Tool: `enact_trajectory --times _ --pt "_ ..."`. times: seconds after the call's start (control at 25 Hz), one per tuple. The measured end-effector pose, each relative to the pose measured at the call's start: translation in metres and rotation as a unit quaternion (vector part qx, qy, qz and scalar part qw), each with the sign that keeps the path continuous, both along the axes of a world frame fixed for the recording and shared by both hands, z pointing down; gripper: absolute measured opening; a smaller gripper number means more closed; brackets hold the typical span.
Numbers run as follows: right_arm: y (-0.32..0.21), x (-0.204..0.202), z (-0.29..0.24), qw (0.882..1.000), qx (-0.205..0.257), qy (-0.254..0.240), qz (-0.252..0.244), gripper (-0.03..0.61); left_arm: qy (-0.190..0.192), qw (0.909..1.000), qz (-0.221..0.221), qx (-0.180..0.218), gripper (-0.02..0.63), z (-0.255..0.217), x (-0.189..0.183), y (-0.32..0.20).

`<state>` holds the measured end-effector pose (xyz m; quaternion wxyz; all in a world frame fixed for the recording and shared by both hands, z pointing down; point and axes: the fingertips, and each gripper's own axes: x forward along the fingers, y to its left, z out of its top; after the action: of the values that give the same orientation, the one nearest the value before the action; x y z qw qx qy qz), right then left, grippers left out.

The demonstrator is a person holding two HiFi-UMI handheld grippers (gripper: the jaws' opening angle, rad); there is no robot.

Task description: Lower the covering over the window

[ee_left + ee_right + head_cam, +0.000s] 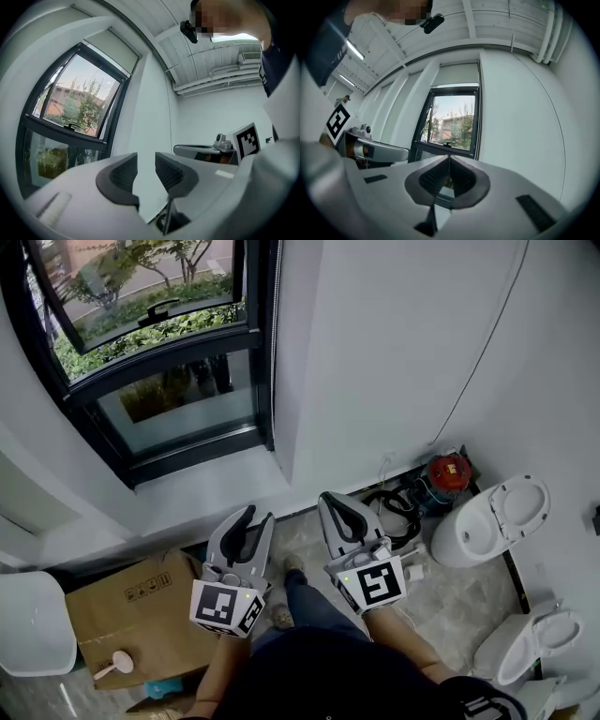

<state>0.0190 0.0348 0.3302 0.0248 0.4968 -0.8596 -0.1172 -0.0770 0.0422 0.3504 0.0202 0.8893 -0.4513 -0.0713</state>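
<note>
Left tool holds its jaws apart, apparently empty; right tool closed.

Free room before the window — cardboard box and toilet crowd the floor.

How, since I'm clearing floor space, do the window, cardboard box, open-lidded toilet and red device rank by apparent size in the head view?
Largest to smallest:
1. window
2. cardboard box, though it is partly hidden
3. open-lidded toilet
4. red device, clearly the smallest
No two look alike enough to tie.
</note>
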Motion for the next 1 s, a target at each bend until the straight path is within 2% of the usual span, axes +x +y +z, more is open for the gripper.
enact_trajectory --times 0.24,0.36,0.52,0.76,1.0 --pt "-0.036 -0.01 0.002 0.999 0.002 -0.033 -0.012 0.014 -0.008 0.9997 -0.02 0.006 0.106 -0.002 -0.02 -0.037" --pt "-0.062 -0.016 -0.008 0.999 0.018 -0.031 -0.019 0.014 -0.002 0.9998 -0.019 0.009 0.106 -0.008 -0.023 -0.061" --pt "-0.11 -0.022 -0.019 0.999 0.035 -0.031 -0.021 0.014 0.009 0.9996 -0.021 0.016 0.106 -0.013 -0.026 -0.101" --pt "-0.194 -0.029 -0.027 0.998 0.03 -0.057 -0.02 0.014 0.01 0.9995 -0.02 0.024 0.106 -0.026 -0.028 -0.172" --pt "-0.263 -0.035 -0.033 0.997 0.027 -0.055 -0.038 0.014 0.022 0.999 -0.026 0.027 0.106 -0.034 -0.029 -0.242"
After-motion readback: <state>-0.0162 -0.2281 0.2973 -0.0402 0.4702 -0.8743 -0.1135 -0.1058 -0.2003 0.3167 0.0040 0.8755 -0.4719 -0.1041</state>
